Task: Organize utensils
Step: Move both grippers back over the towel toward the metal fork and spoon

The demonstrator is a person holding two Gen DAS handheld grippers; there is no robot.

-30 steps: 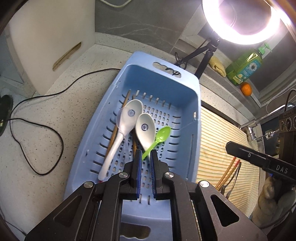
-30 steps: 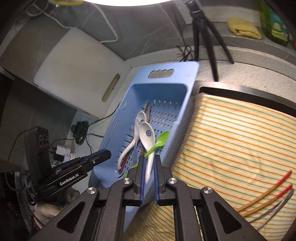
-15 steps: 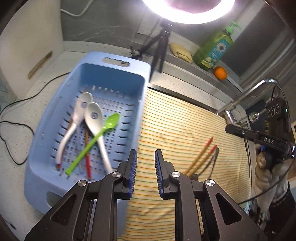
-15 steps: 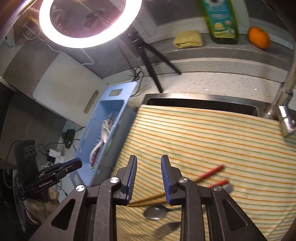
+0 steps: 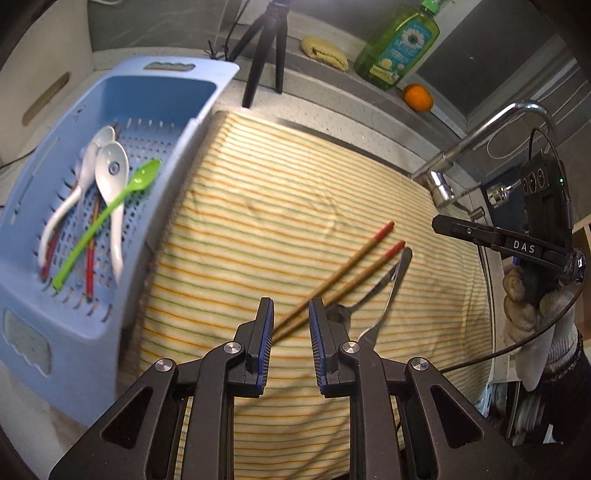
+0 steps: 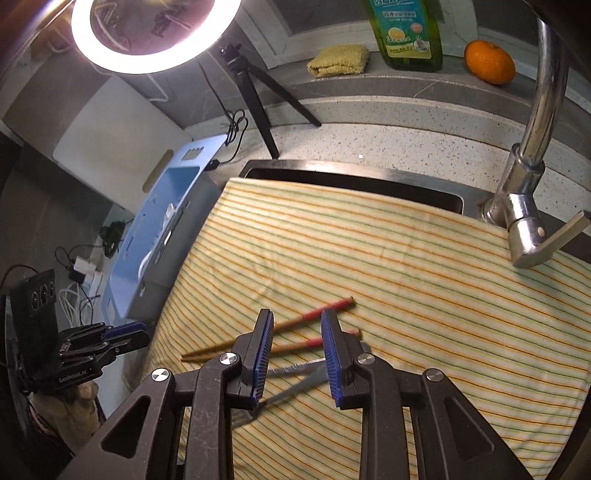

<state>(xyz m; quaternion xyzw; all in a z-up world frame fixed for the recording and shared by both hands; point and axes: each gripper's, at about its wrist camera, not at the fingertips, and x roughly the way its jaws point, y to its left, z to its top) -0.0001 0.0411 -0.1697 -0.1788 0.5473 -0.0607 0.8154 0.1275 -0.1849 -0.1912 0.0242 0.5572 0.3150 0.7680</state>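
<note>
Two red-tipped wooden chopsticks [image 5: 354, 258] lie slanted on the striped cloth [image 5: 277, 184], with a metal spoon and fork [image 5: 391, 280] just beside them. My left gripper [image 5: 291, 314] hangs above the chopsticks' thin ends, open by a narrow gap with nothing pressed between its pads. My right gripper [image 6: 297, 321] hovers over the same chopsticks [image 6: 325, 308] and the metal fork [image 6: 295, 387], also slightly open and empty. The blue basket [image 5: 110, 332] at the left holds two white spoons [image 5: 110, 166], a green spoon [image 5: 110, 210] and red-tipped chopsticks [image 5: 89, 273].
A chrome tap [image 5: 480, 136] stands at the cloth's right side. A dish soap bottle [image 5: 399, 40], an orange [image 5: 417, 98] and a yellow sponge [image 5: 325, 51] sit on the back ledge. A tripod [image 5: 266, 48] with a ring light [image 6: 147, 33] and a white cutting board [image 6: 110, 147] stand behind the basket.
Both grippers have swung from above the basket to the right, over the striped cloth. Their jaws, together a second ago, now stand a little apart.
</note>
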